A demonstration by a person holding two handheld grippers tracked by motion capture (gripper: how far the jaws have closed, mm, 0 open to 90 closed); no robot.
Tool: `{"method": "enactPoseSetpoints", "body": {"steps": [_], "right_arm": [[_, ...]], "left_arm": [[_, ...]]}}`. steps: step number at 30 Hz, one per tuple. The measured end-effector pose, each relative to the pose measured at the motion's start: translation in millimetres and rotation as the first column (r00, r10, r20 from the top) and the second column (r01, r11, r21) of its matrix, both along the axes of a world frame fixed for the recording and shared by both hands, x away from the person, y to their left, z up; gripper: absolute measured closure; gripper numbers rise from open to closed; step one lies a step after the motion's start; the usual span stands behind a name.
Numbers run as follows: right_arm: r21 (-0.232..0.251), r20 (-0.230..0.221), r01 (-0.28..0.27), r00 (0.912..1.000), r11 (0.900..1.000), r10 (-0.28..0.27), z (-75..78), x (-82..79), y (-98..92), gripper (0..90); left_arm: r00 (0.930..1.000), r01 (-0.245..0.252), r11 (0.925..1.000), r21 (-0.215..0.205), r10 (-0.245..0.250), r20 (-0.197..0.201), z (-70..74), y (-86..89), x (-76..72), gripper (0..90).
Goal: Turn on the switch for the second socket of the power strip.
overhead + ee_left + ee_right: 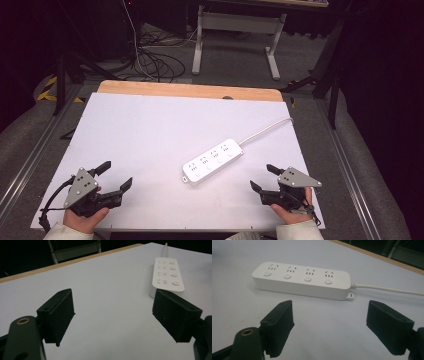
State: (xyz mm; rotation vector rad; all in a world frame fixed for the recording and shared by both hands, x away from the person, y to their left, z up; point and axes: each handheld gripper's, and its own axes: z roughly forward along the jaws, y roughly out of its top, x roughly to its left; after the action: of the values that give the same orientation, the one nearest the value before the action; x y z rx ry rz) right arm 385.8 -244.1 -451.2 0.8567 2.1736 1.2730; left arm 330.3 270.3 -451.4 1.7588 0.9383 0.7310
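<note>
A white power strip (212, 161) with several sockets and round buttons lies slantwise on the white table top (150, 130), its white cable (267, 128) running off to the far right edge. My left gripper (116, 175) rests near the front left corner, open, nothing between its jaws. My right gripper (264, 178) sits near the front right, open and empty too, a short way right of the strip. In the left gripper view the power strip (166, 273) lies ahead at the right, beyond the left gripper (113, 315). In the right gripper view the power strip (302, 280) lies just ahead of the right gripper (329, 327).
A wooden strip (190, 91) runs along the table's far edge. Beyond it stand a white desk frame (237, 35) and loose cables (155, 62) on the floor. Metal rails (30, 155) flank the table on both sides.
</note>
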Motion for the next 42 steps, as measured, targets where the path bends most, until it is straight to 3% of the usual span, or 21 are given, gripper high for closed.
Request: {"method": "enactPoseSetpoints", "body": {"steps": [9, 29, 35, 42], "right_arm": [[0.001, -0.033, -0.001, 0.9995, 1.000, 0.001, 16.1, 9.7, 2.3, 27.2], [-0.032, -0.016, -0.043, 0.9990, 0.999, 0.042, 48.8, 38.9, 32.3, 30.0], [-0.021, -0.015, -0.060, 0.9981, 0.998, 0.060, 59.2, 45.2, 44.1, 30.9], [-0.041, -0.011, -0.071, 0.9974, 0.997, 0.071, 62.4, 52.9, 54.9, 33.0]], "left_arm": [[1.0000, -0.005, 1.0000, 0.001, 0.005, 0.003, 0.2, 0.0, -0.1, 18.2], [0.9997, 0.022, 0.9997, -0.003, -0.022, 0.001, 0.3, 0.2, -0.1, 18.1], [0.9997, 0.023, 0.9997, 0.001, -0.023, 0.003, 0.5, 0.5, 0.0, 18.1], [0.9997, 0.023, 0.9997, -0.007, -0.023, 0.004, 0.4, 0.8, -0.1, 18.1]]}}
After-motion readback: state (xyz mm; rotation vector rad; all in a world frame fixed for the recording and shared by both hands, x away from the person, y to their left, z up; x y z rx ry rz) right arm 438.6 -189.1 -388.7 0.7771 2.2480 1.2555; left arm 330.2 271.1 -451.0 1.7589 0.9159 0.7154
